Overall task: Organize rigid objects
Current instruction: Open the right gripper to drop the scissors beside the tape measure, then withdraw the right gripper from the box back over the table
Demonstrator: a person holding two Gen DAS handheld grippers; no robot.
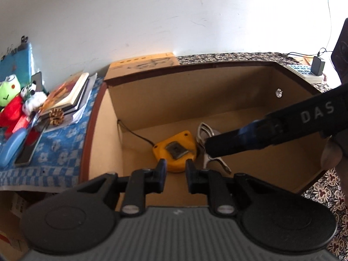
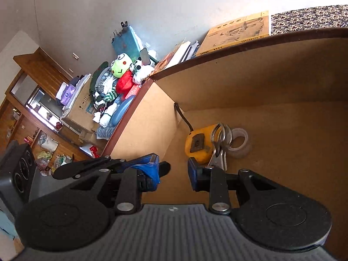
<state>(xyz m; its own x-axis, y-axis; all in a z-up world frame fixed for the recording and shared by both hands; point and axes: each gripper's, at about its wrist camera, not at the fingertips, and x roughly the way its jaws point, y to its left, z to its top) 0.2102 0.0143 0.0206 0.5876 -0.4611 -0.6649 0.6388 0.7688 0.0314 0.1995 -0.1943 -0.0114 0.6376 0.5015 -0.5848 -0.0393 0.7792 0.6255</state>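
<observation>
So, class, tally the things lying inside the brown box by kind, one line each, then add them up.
Yellow tape measure: 1
Metal scissors: 1
Clear tape roll: 1
Total in the box: 3
</observation>
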